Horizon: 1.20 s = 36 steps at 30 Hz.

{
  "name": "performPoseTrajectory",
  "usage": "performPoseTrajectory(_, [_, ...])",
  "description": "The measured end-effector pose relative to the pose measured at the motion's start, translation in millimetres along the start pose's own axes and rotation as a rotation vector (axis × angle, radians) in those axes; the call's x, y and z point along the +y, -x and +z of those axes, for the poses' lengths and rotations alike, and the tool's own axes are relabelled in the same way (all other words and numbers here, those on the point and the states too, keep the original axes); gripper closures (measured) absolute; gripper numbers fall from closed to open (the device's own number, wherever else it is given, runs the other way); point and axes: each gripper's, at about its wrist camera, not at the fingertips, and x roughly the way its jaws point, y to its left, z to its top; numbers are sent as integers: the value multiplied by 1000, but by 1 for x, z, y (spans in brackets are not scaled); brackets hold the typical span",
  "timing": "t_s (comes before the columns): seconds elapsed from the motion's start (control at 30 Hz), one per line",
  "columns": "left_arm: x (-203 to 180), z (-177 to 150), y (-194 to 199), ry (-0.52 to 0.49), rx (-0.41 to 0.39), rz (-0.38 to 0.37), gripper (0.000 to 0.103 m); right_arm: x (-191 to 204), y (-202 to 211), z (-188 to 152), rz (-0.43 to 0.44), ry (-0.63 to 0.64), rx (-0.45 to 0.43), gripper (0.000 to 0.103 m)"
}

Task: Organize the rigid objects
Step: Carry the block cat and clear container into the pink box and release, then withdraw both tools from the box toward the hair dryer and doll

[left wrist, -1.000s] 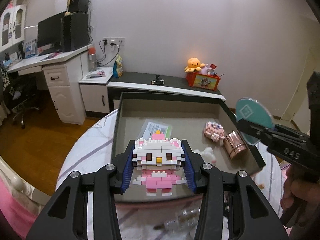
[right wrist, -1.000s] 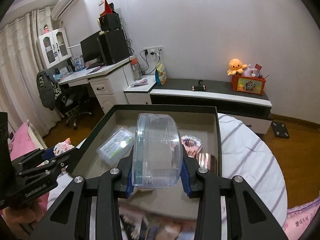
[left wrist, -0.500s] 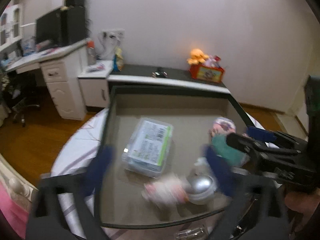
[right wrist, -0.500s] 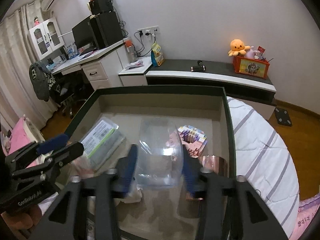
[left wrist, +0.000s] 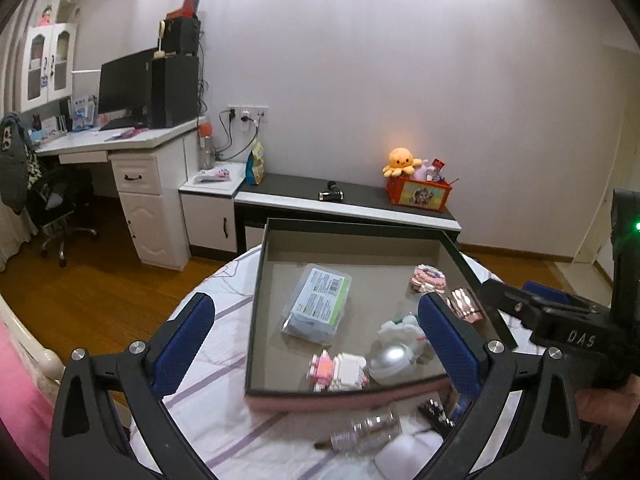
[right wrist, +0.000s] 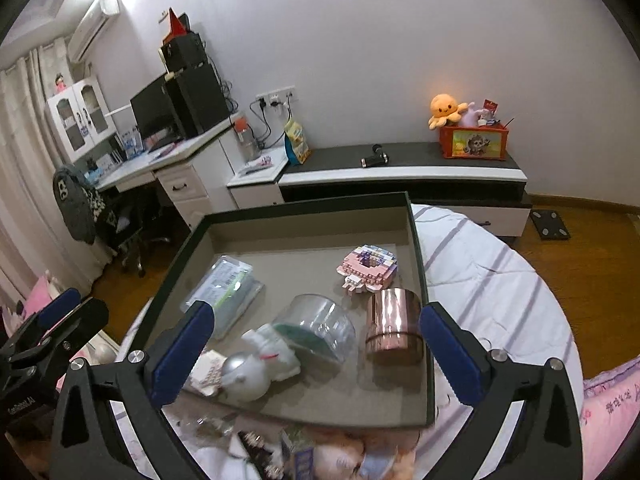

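Both grippers (left wrist: 316, 336) (right wrist: 316, 344) wide apart, empty

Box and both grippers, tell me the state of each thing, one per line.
left gripper: open, holding nothing
right gripper: open, holding nothing
box: open-topped, things inside
block figure: lying on its side in the box
clear container: tipped on its side in the box
copper cup: lying in the box

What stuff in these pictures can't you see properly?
- Clutter on the bed in front of the dark shallow box: blurred and cut by the bottom edge, right wrist view.
- Clear plastic container: hidden in the left wrist view behind the round silver toy.
- Label on the flat clear packet: print too small, both views.
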Motion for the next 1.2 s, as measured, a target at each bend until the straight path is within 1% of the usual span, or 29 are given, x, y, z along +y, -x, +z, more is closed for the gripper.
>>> performPoseTrajectory(0.13, [-1, -8, 26, 0, -19, 9, 0, 6, 26, -6, -2, 2, -36, 0])
performPoseTrajectory(0.4, [-7, -28, 66, 8, -21, 6, 0, 14, 78, -28, -10, 3, -100, 0])
performPoseTrajectory(0.67, [-13, -52, 93, 7, -5, -8, 0, 15, 115, -53, -24, -3, -127, 0])
performPoseTrajectory(0.93, [-12, -81, 111, 34, 21, -13, 0, 11, 133, -84, -26, -13, -114, 0])
performPoseTrajectory(1.2, [-11, -96, 123, 48, 18, -14, 0, 7, 141, -107, -39, -22, -95, 0])
